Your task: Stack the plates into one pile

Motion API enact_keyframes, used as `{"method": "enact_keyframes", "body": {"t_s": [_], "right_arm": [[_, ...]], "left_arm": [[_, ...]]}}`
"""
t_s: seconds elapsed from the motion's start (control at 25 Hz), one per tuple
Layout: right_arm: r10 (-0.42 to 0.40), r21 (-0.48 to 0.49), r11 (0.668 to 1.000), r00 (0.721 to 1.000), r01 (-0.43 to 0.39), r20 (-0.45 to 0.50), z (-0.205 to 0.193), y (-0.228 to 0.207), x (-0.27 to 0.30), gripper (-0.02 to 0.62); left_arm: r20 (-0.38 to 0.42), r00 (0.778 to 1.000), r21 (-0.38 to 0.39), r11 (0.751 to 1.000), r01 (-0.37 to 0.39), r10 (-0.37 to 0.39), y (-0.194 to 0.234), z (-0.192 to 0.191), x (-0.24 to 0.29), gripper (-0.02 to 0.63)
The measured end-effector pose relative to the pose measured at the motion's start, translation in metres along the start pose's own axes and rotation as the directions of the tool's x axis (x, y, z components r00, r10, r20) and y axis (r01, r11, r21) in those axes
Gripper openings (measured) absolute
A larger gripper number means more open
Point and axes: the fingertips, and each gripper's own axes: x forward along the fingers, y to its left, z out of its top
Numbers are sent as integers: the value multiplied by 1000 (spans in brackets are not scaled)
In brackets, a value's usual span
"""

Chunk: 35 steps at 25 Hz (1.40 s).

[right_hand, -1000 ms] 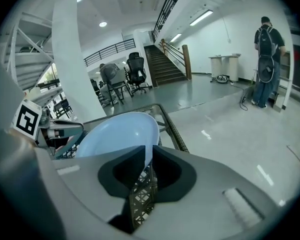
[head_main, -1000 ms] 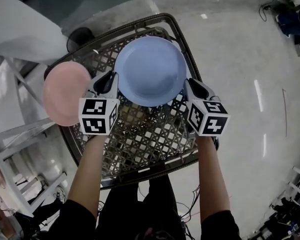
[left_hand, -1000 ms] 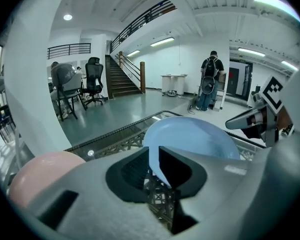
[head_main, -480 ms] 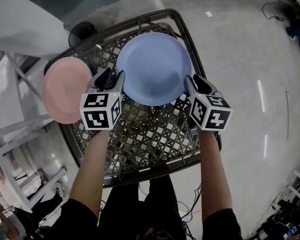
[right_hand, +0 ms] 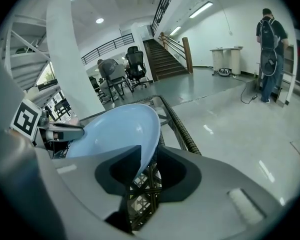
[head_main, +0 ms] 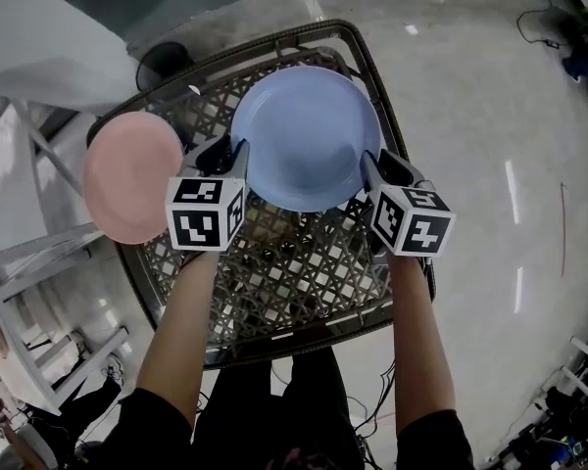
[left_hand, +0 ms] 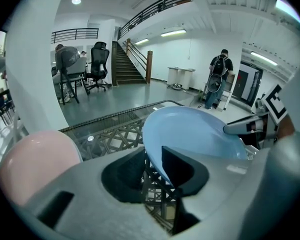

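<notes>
The blue plate [head_main: 306, 137] is round, pale blue and shallow, with a gently raised rim. It is empty and right way up, over the far right part of the lattice tabletop [head_main: 284, 262], its rim close to the far and right edges. Whether it rests on the lattice cannot be told. The pink plate [head_main: 129, 176], round, plain and also right way up, sits at the left edge near the far-left corner, covering the rim there. The two plates are apart, not stacked.
</notes>
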Motion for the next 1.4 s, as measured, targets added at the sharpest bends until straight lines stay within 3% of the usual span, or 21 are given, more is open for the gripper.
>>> {"method": "enact_keyframes", "body": {"t_s": [0.92, 1.4], "right_arm": [[2, -16, 1000, 999, -1, 52, 14, 7, -14, 107], [61, -63, 996, 995, -56, 74, 35, 49, -15, 107]], "left_arm": [[46, 999, -11, 1000, -7, 8, 3, 11, -12, 69], [108, 992, -25, 997, -70, 72, 33, 26, -51, 67]]}}
